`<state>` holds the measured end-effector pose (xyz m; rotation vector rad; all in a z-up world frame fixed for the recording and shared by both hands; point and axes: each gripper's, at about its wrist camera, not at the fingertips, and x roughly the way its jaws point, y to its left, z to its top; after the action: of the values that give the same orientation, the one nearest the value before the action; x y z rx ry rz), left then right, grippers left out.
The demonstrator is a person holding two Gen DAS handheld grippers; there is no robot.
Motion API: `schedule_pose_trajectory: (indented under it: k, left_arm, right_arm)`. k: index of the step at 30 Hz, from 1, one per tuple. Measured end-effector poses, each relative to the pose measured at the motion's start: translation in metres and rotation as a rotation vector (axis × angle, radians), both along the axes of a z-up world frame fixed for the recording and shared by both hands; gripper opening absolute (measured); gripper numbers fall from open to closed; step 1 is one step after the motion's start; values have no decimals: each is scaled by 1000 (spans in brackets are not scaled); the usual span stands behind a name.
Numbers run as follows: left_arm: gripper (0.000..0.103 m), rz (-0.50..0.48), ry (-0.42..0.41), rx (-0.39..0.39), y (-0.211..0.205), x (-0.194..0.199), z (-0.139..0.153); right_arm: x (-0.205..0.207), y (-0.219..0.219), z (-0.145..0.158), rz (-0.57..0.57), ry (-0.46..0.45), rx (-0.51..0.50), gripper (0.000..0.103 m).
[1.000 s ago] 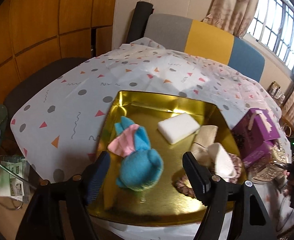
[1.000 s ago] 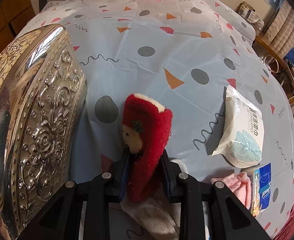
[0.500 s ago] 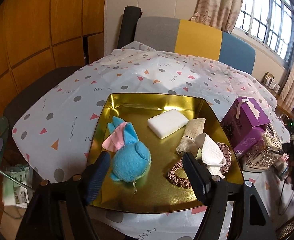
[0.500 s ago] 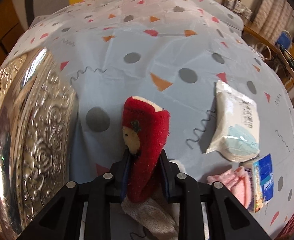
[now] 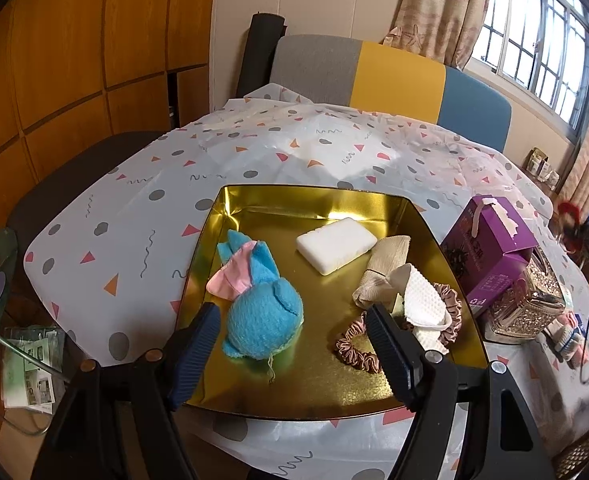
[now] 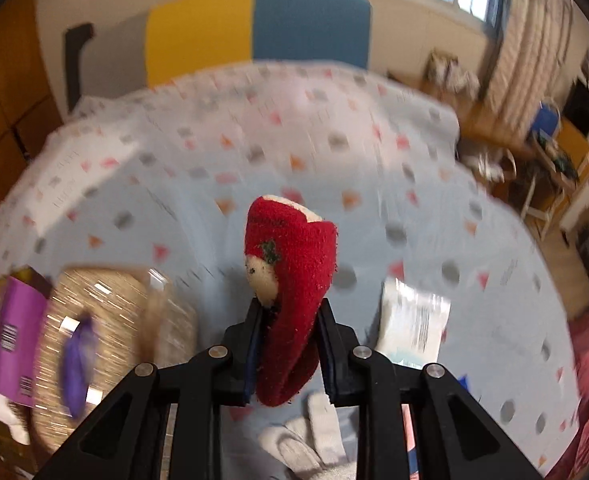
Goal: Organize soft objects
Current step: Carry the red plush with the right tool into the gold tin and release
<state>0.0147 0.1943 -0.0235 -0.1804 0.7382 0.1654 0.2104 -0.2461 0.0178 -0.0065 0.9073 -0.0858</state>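
So we're mid-carry here. Taking the shallow gold metal tray (image 5: 210, 240) as the landmark: the left tool (image 5: 294, 350) hangs over its near edge, jaws spread wide with nothing between them.

Inside the tray, left to right: a fuzzy blue plush toy with a pink-lined ear (image 5: 260, 304), a white rectangular sponge block (image 5: 336, 249), a folded beige ribbed cloth (image 5: 380, 272), a white waffle-weave cloth (image 5: 424, 308) and a dusty-pink satin scrunchie (image 5: 358, 350) under it.

Right of the tray stand a purple cardboard box (image 5: 494, 248) and an embossed silver tin (image 5: 528, 304). Further right, the right tool (image 6: 290, 344) is clamped on a fuzzy red sock with a cream patch (image 6: 290, 264), up off the counter (image 5: 134, 216).

Next, I'd guess: swing the sock left to the tray, find a free spot, let go.
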Motion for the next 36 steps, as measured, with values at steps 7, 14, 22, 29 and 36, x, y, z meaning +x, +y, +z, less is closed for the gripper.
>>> schedule_pose_trajectory:
  k: [7, 14, 22, 29, 36]
  left_arm:
    - [77, 19, -9, -2, 4, -1, 2]
    - [80, 40, -20, -4, 12, -6, 4]
    - [82, 79, -34, 19, 26, -16, 7]
    - [82, 97, -37, 32, 31, -20, 4]
    - [84, 92, -31, 38, 29, -20, 2]
  right_arm:
    - [-12, 79, 73, 207, -175, -37, 24]
    - [-45, 191, 105, 525, -220, 44, 24]
    - [-59, 297, 44, 757, -36, 147, 24]
    - [-65, 337, -19, 789, 114, 208, 24]
    - [-62, 354, -49, 776, 194, 227, 26]
